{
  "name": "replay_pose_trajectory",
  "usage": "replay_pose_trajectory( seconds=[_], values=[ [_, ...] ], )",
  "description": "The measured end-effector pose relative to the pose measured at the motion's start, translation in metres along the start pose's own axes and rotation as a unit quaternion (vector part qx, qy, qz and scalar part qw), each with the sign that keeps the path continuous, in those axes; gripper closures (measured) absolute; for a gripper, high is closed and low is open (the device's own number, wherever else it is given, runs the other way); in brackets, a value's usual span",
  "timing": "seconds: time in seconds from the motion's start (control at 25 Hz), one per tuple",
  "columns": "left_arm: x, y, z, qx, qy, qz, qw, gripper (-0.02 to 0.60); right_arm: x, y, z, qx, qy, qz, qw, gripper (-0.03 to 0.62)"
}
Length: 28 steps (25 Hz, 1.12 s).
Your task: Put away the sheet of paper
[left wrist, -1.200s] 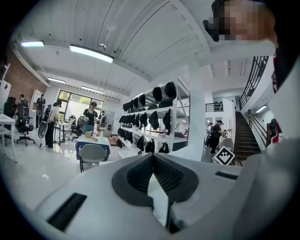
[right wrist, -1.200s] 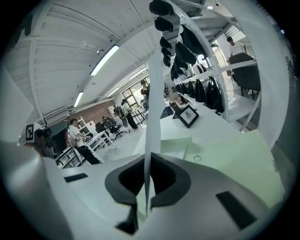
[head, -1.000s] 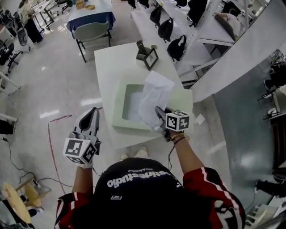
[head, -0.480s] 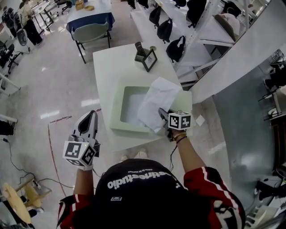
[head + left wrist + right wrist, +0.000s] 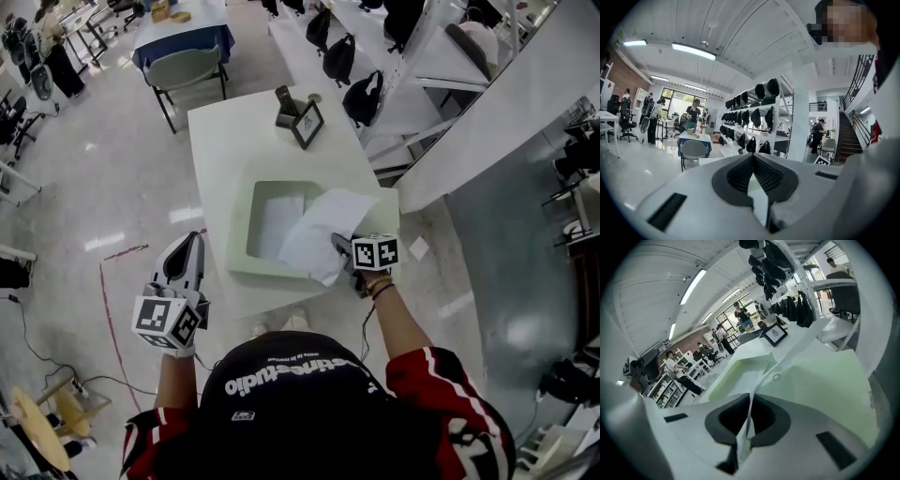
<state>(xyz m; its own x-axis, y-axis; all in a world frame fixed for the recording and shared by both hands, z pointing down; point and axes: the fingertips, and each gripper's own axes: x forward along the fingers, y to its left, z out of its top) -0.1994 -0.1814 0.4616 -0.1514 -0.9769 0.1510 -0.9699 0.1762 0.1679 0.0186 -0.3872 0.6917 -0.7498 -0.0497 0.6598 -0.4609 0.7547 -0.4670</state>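
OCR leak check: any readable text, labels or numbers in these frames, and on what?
"...studio": white print on the person's black clothing, upside down; first letters unclear.
Framed sign: too small to read.
Marker cubes: patterns only, no letters.

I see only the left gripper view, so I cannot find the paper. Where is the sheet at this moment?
Observer: The right gripper is shut on the sheet of paper, holding it by its near edge.
Operator: Is it inside the tray?
Observer: Not fully. It hangs across the right side of the pale green tray, partly above the well.
Operator: Is the well empty?
Observer: No, white paper lies flat inside it.
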Motion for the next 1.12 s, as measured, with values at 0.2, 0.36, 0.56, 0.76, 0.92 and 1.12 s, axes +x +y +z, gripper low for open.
replay_pose_trajectory(
  seconds=[0.2, 0.36, 0.56, 0.76, 0.92, 1.12],
  values=[
    [0.001, -0.003, -0.001, 0.003, 0.003, 0.001, 1.0000, 0.575, 0.004, 0.003, -0.002, -0.003, 0.002, 0.010, 1.000, 0.589],
    [-0.002, 0.001, 0.001, 0.006, 0.002, 0.008, 0.9999, 0.575, 0.013, 0.009, -0.001, -0.007, 0.006, 0.025, 1.000, 0.589],
    [-0.008, 0.008, 0.002, 0.007, 0.001, 0.020, 0.9998, 0.575, 0.022, 0.016, 0.000, -0.016, 0.015, 0.028, 0.999, 0.589],
    [-0.012, 0.012, 0.002, 0.006, 0.000, 0.029, 0.9996, 0.575, 0.030, 0.024, 0.003, -0.024, 0.021, 0.038, 0.999, 0.589],
    [-0.016, 0.014, 0.003, 0.006, -0.001, 0.035, 0.9994, 0.575, 0.033, 0.027, 0.003, -0.025, 0.026, 0.042, 0.998, 0.589],
    [-0.019, 0.018, 0.002, 0.005, 0.000, 0.043, 0.9991, 0.575, 0.039, 0.030, 0.002, -0.025, 0.030, 0.049, 0.998, 0.589]
  ],
)
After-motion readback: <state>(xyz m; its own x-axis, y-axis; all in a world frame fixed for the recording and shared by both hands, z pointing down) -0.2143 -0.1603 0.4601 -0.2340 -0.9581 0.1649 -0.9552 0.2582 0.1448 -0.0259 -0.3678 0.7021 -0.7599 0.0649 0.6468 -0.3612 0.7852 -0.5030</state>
